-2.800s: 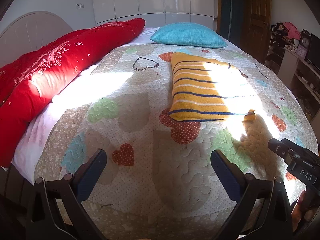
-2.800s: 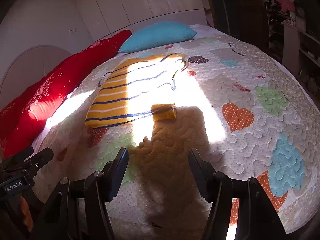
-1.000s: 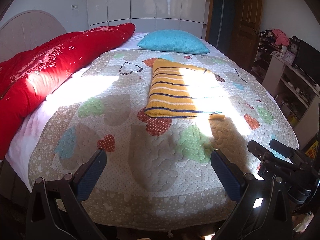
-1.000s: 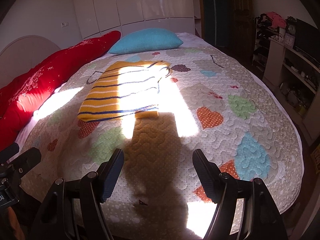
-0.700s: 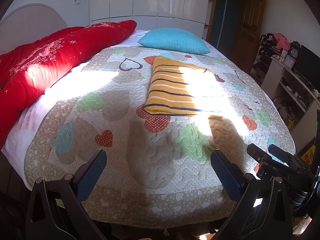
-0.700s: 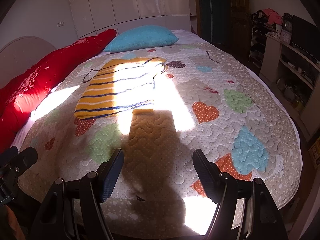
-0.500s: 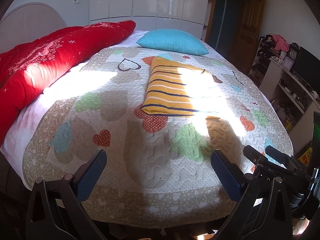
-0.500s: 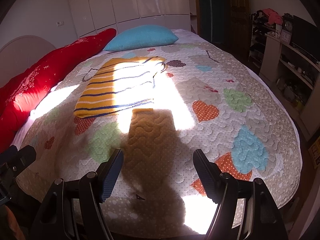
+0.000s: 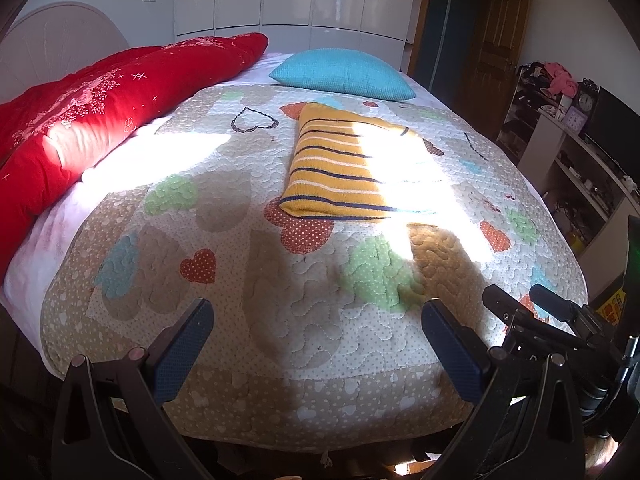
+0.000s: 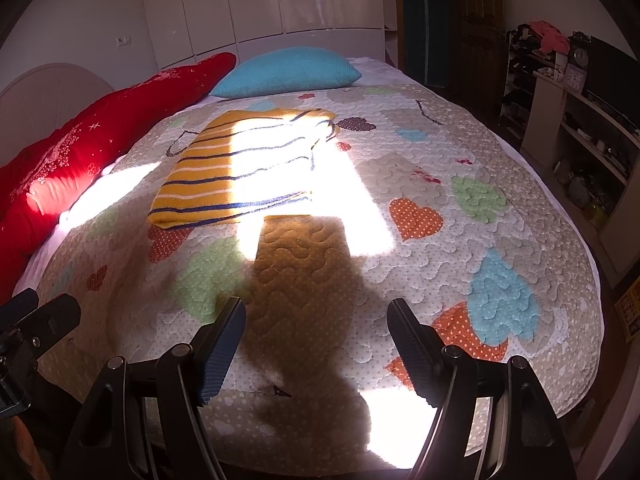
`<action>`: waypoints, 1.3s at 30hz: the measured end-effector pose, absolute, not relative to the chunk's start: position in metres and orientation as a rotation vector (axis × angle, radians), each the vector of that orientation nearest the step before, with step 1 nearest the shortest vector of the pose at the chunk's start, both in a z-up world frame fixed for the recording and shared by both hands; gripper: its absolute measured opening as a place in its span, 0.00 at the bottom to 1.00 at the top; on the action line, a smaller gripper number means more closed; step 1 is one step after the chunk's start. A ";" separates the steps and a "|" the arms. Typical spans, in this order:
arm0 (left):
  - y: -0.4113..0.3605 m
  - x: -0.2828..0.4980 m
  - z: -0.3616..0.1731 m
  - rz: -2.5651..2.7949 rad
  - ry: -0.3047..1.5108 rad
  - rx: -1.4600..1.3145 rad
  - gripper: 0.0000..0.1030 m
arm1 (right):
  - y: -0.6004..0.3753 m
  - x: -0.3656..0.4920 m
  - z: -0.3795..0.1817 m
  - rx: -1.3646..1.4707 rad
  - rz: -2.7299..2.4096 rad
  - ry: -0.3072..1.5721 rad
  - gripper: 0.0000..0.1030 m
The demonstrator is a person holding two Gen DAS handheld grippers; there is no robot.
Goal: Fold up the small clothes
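A folded yellow sweater with navy and white stripes point(image 9: 340, 168) lies flat in the middle of the bed, partly in bright sunlight; it also shows in the right wrist view point(image 10: 240, 168). My left gripper point(image 9: 316, 332) is open and empty, held off the foot of the bed, well short of the sweater. My right gripper point(image 10: 316, 332) is open and empty too, also back at the foot edge. The right gripper's body shows at the lower right of the left wrist view point(image 9: 552, 320).
The bed carries a heart-patterned quilt point(image 9: 240, 280). A red duvet point(image 9: 80, 120) lies along the left side and a turquoise pillow point(image 9: 340, 74) at the head. Shelves with clutter point(image 10: 580, 120) stand to the right. White wardrobes are behind the bed.
Both grippers have pulled back from the sweater toward the foot of the bed and stayed open. The sweater lies unmoved and looks farther away.
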State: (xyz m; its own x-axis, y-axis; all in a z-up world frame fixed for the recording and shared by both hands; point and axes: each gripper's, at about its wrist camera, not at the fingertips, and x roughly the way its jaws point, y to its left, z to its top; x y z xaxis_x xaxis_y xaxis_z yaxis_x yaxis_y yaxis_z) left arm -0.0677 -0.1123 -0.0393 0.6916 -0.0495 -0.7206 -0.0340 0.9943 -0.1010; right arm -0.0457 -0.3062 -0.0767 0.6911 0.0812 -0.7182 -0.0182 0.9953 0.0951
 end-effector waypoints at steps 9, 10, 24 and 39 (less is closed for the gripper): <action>-0.111 -0.066 -0.043 -0.021 0.823 -0.126 1.00 | -0.307 -0.045 -0.079 0.085 0.053 0.808 0.76; -0.112 -0.066 -0.043 -0.022 0.823 -0.125 1.00 | -0.307 -0.045 -0.079 0.085 0.054 0.808 0.76; -0.111 -0.065 -0.048 -0.022 0.849 -0.135 1.00 | -0.306 -0.045 -0.081 0.077 0.060 0.810 0.77; -0.111 -0.064 -0.049 -0.030 0.850 -0.134 1.00 | -0.306 -0.045 -0.081 0.065 0.058 0.810 0.77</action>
